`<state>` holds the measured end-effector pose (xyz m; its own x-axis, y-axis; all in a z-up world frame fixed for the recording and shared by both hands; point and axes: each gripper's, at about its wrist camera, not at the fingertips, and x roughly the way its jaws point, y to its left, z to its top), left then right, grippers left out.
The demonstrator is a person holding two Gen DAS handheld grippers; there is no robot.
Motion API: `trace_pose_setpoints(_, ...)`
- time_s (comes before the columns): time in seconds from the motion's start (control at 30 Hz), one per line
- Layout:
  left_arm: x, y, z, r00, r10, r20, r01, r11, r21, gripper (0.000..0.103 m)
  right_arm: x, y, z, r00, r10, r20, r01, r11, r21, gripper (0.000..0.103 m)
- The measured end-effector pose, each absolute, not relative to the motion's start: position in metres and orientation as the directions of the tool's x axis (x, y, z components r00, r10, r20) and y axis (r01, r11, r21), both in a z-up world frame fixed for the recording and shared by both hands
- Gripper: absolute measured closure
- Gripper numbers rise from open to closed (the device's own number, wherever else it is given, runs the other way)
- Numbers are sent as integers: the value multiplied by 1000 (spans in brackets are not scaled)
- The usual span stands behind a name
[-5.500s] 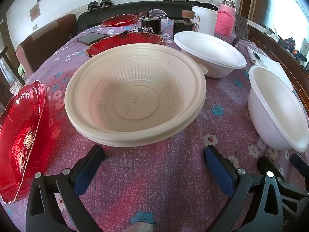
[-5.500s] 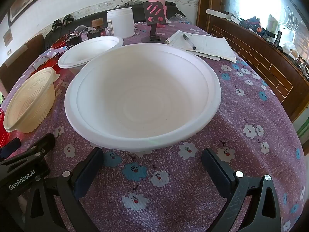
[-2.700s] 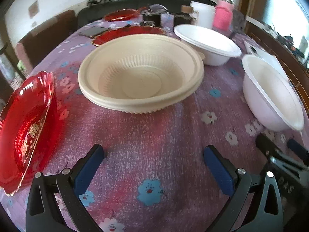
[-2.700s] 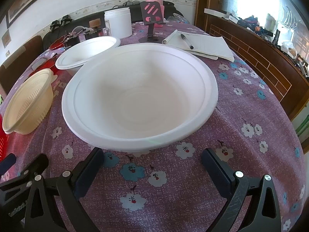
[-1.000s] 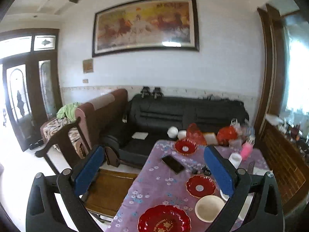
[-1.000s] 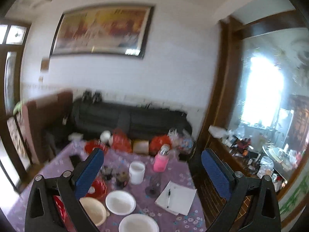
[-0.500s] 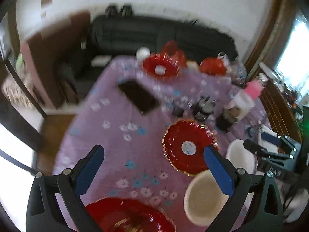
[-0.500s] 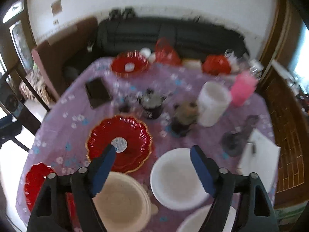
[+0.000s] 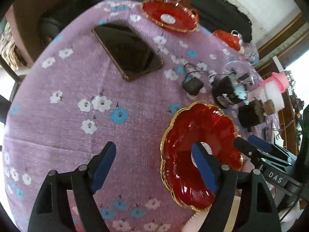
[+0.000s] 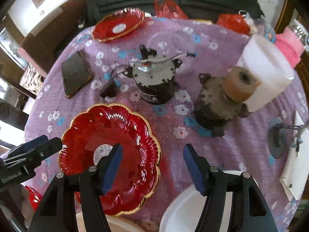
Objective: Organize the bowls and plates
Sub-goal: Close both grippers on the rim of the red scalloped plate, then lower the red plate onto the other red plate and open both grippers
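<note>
Left wrist view: both the left hand-held gripper [image 9: 154, 161] and right hand-held gripper [image 10: 152, 163] gape wide, empty, above the red plate [image 9: 185, 135].

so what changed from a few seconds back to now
Both grippers lifted away from the bowls, swung up toward the room, then came back down. The left gripper and right gripper now hover open, either side of the scalloped red plate. Nothing was grasped. Plates, bowls and phone lie where they were.
</note>
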<state>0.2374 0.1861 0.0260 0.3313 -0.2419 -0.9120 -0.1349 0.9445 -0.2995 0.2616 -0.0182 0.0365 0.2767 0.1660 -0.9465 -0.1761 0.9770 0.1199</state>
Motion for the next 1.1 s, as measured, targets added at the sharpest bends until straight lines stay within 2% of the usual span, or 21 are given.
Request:
trace_pose_setpoints(0.1, 244, 179, 17, 299, -256, -919, -115, 947, -301, 23, 264, -12, 28, 257, 163, -952, -196, 974, 114, 35)
trace_pose_setpoints(0.17, 246, 171, 11, 277, -254, -927, -95, 952, -290, 25, 266, -9, 22, 242, 160, -957, -207, 972, 110, 42)
trace_pose_setpoints(0.23, 247, 162, 8, 269, -235, -934, -66, 963, -262, 29, 266, -7, 17, 228, 169, -959, -213, 970, 120, 62)
trace_pose_setpoints(0.3, 249, 153, 7, 269, -227, -936, -31, 969, -244, 36, 265, -5, 15, 238, 172, -956, -221, 968, 120, 71)
trace_pose_setpoints(0.33, 248, 150, 7, 269, -232, -935, -18, 969, -246, 46, 264, -5, 15, 247, 173, -953, -222, 968, 118, 77)
trace_pose_setpoints(0.37, 246, 147, 7, 269, -237, -933, -7, 969, -248, 54, 263, -5, 16, 254, 198, -947, -223, 965, 142, 78)
trace_pose_setpoints(0.43, 244, 144, 6, 278, -209, -937, -11, 975, -221, 54, 260, -5, 18, 278, 194, -941, -216, 967, 136, 80)
trace_pose_setpoints(0.6, 240, 150, 12, 304, -222, -926, -36, 969, -244, 66, 257, -14, 30, 327, 221, -919, -176, 970, 171, 82)
trace_pose_setpoints(0.8, 224, 163, 47, 376, -213, -902, -47, 968, -248, 67, 246, -13, 59, 369, 262, -892, -181, 961, 207, 83)
trace_pose_setpoints(1.1, 204, 172, 97, 467, -172, -867, -70, 971, -230, 67, 222, 7, 119, 486, 261, -834, -199, 962, 185, 83)
